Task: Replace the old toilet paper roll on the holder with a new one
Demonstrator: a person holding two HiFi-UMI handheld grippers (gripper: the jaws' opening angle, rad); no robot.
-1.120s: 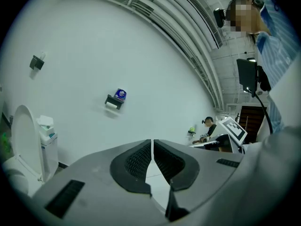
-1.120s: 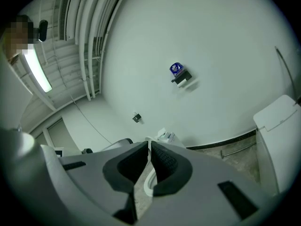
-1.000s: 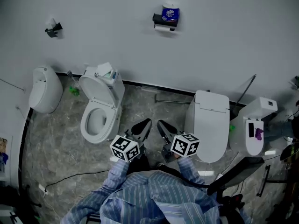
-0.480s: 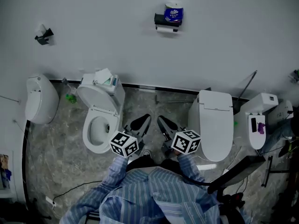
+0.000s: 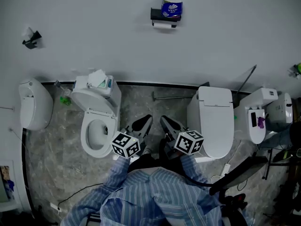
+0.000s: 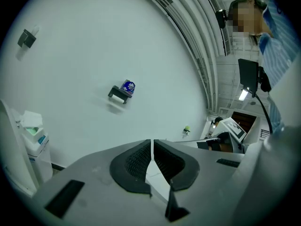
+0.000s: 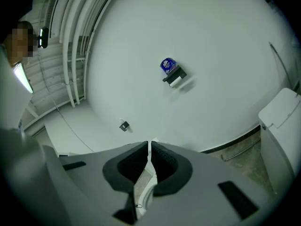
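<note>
Wall (image 5: 94,27): plain and pale, filling the top of the head view.
Floor (image 5: 56,140): grey marbled tiles.
Person (image 5: 155,197): striped shirt sleeves at the bottom of the head view, one claw in each hand.
Open toilet (image 5: 96,126): lid up, left of the claws.
Closed toilet (image 5: 215,121): lid down, right of the claws.
Left claw (image 5: 142,125): jaws pressed together, nothing between them, pointing at the wall.
Right claw (image 5: 168,125): jaws together, empty, just beside the left one.
Holder (image 5: 160,16): dark bracket high on the wall, well apart from both claws.
New roll (image 5: 171,7): blue wrapper, standing on top of the holder.
Old roll (image 5: 163,26): white, hanging under the holder.
</note>
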